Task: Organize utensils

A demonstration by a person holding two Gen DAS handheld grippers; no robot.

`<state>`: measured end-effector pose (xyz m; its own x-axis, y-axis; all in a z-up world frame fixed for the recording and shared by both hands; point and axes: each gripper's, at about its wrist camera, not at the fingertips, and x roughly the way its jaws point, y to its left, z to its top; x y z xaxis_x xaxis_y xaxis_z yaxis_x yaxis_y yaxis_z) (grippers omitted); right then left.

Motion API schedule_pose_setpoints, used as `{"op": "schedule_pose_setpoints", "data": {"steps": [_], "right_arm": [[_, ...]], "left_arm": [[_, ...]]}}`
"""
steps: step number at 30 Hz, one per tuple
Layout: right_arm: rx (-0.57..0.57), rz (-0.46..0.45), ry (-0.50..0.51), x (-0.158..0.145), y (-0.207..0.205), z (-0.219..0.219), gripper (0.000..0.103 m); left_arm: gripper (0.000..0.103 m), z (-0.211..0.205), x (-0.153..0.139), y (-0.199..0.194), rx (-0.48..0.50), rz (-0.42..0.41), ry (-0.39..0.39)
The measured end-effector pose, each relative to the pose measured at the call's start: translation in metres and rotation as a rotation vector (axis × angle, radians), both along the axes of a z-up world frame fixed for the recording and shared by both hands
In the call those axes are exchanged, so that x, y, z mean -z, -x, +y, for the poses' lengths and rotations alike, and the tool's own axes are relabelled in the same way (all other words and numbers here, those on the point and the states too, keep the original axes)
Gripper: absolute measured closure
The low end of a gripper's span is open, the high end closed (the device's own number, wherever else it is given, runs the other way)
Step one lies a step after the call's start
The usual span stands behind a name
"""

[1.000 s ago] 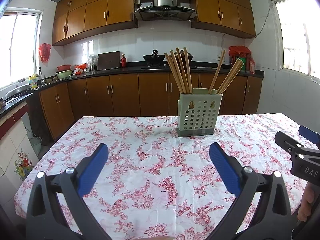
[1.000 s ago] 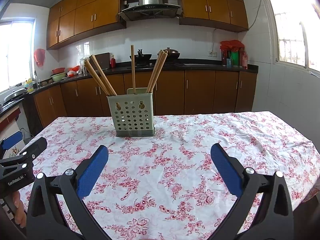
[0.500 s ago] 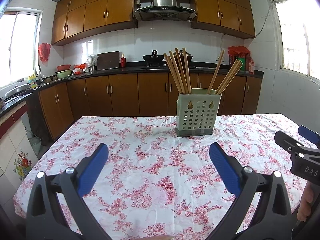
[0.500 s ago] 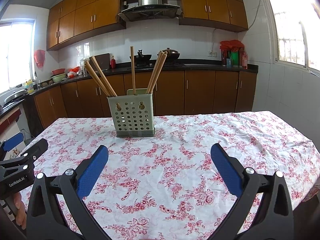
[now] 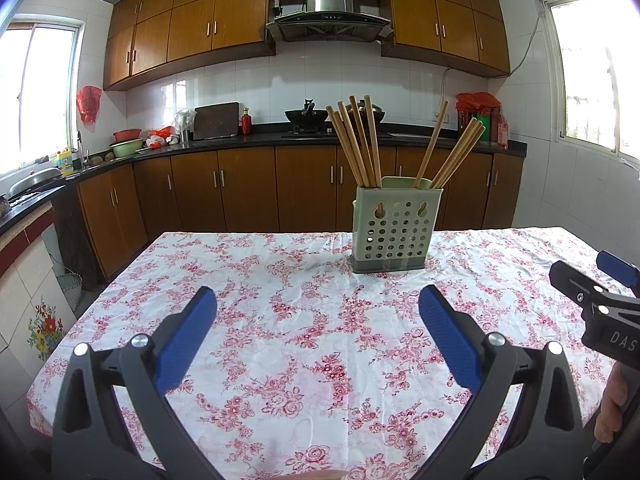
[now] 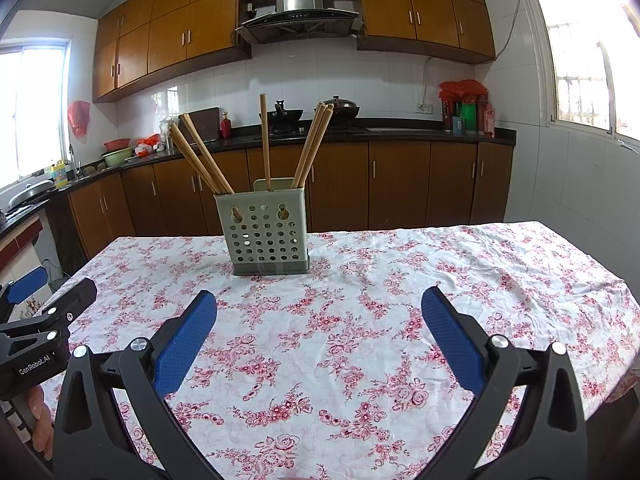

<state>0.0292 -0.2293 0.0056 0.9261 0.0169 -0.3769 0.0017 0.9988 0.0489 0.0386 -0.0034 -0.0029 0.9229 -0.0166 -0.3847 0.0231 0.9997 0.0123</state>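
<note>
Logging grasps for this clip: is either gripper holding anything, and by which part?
Nothing is held. The left gripper and right gripper are both open over the table; the chopsticks stand in the holder.

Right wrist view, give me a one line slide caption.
Open right gripper above floral tablecloth, facing a perforated holder of wooden chopsticks.

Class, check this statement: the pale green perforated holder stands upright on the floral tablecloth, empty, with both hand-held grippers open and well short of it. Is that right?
Not quite: the holder is not empty. Wooden chopsticks stand in it, leaning out left and right, as the right wrist view shows. The rest holds: it stands upright on the floral tablecloth, and the left hand-held gripper and right hand-held gripper are open, short of it.
</note>
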Motion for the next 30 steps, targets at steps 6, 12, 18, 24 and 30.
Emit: {"op": "schedule_pose_setpoints", "data": {"steps": [6,12,18,24,30], "right_arm": [[0.002,0.003,-0.001,-0.0001,0.0004,0.0009,0.002],[0.002,0.003,-0.002,-0.0001,0.0002,0.0017,0.002],[0.003,0.002,-0.002,-0.0001,0.0002,0.0018,0.002],[0.003,0.002,-0.003,-0.0002,0.0002,0.0021,0.002],[0.004,0.002,-0.003,-0.0003,0.0001,0.0021,0.002]], "left_arm": [[0.004,0.0002,0.0008,0.0,0.0,0.004,0.001],[0.004,0.0008,0.0011,0.0001,0.0,0.005,0.001],[0.004,0.0008,0.0023,-0.0004,0.0,0.009,0.005],[0.004,0.0009,0.0027,-0.0005,-0.001,0.01,0.006],[0.004,0.0014,0.0025,-0.0006,-0.001,0.01,0.006]]}}
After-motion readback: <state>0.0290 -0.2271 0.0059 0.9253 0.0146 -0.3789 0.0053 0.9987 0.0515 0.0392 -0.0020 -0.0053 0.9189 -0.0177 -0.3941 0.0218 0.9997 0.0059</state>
